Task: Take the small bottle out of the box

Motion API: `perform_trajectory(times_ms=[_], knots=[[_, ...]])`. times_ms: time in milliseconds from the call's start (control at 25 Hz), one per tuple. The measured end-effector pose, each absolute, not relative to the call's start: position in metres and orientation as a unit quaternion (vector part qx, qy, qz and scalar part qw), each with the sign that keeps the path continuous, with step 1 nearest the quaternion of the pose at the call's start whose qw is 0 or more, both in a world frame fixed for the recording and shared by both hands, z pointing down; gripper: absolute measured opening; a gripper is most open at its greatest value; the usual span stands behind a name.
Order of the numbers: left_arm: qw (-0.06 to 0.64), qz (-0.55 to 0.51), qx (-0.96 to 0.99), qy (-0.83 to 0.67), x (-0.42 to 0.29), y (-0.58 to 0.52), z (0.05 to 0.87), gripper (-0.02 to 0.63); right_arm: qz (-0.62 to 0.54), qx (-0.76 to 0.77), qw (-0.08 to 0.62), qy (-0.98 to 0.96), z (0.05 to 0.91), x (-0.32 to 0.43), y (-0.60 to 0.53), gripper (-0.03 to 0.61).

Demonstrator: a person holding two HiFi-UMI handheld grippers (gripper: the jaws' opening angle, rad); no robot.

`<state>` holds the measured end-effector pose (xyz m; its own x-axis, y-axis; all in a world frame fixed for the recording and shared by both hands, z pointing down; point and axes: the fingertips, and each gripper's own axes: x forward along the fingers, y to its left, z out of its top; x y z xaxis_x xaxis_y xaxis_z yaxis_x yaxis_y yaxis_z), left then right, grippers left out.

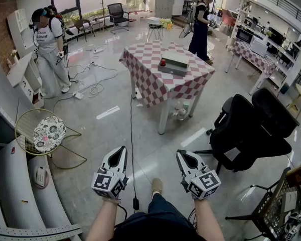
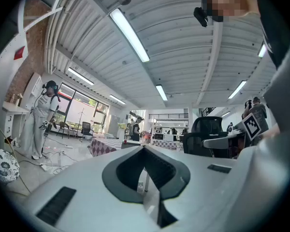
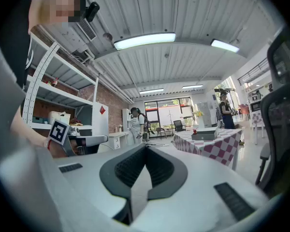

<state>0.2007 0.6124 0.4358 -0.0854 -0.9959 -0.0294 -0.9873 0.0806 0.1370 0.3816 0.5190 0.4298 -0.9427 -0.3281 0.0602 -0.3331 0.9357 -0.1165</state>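
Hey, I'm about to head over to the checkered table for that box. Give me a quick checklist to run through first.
1. Left gripper empty: ok, jaws together, nothing between them.
2. Right gripper empty: ok, jaws together.
3. Box within reach: not ok, it sits on the checkered table well ahead.
4. Small bottle spotted: cannot tell; only a small red thing shows beside the box.
5. Floor path free: not ok, a black cable runs toward the table.

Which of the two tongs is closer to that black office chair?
Right. The right tongs sit just left of the black office chair; the left tongs are beyond them, farther away.
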Motion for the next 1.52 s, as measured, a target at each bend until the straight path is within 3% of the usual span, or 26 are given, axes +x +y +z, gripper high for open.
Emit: perform_trajectory(times_ms=[1520], knots=[[0.039,-0.044,0.669,-0.741,0.092,0.336,0.435,0.005,0.072,0.151,0.015,-0.986,0.436,0.260,0.238,0.003]])
